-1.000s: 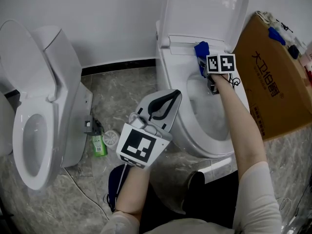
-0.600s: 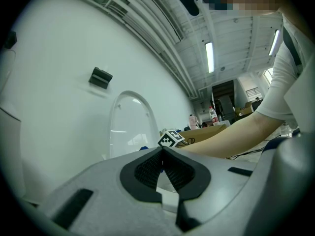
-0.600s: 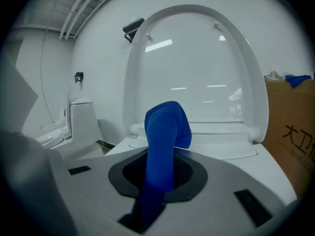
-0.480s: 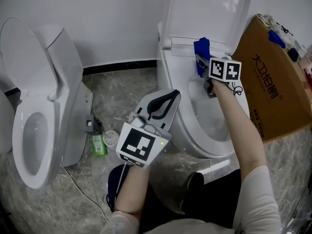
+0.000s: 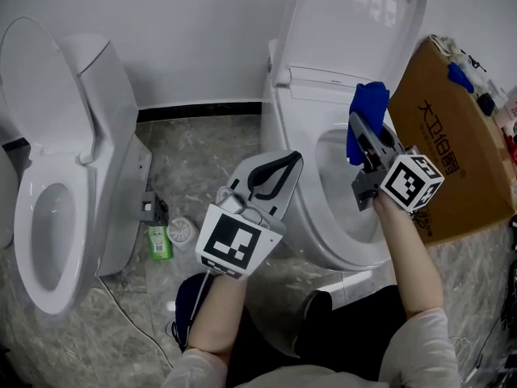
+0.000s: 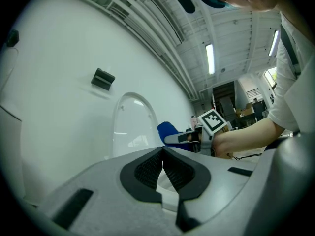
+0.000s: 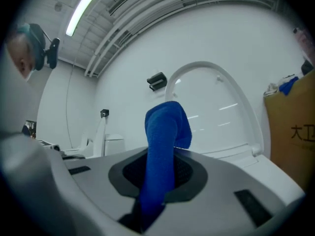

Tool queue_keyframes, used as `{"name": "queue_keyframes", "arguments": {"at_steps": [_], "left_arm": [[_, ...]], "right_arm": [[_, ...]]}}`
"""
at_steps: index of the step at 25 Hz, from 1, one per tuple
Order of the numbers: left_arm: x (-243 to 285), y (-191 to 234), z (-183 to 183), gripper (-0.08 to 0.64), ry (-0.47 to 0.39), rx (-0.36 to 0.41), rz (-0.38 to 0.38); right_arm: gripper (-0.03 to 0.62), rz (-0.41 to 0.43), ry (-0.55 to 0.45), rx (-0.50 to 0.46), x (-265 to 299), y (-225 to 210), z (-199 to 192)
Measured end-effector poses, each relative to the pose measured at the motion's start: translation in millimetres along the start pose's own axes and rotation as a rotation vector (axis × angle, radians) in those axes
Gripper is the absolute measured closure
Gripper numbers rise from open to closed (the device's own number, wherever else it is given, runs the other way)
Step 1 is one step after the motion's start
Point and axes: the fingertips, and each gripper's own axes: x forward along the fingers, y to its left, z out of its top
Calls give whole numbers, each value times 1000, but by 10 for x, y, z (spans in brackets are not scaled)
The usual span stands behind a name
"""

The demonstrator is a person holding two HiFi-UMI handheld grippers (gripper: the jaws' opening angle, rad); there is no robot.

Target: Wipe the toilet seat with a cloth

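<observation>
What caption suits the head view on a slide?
Right gripper holds a blue cloth above the white toilet seat; left gripper, shut and empty, hovers beside.

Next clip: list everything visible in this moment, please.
toilets: two, white, lids raised; left toilet at the left edge, right toilet before the person
cloth: one, blue, over the right toilet's bowl
cardboard box: one, brown, right of that toilet
bottle: one, green, on the floor between the toilets
round object: one, white, beside the bottle
left gripper: grey, shut, empty
right gripper: grey, shut on the cloth
</observation>
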Motion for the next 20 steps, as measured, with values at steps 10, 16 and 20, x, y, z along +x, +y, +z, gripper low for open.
{"name": "queue_keyframes", "arguments": {"at_steps": [10,16,20], "left_arm": [[132,-19,-34,552,-9,-6,-20],[261,-139,-108,554,2,-48,-59],[306,-195,-142,554,-14,-62,-44]], "right_arm": [[546,-31,-29,-23,-778,381,-97],[546,-46,-43,-64,-905,296,-141],[546,-31,-65,-99,-991,282,-92]]}}
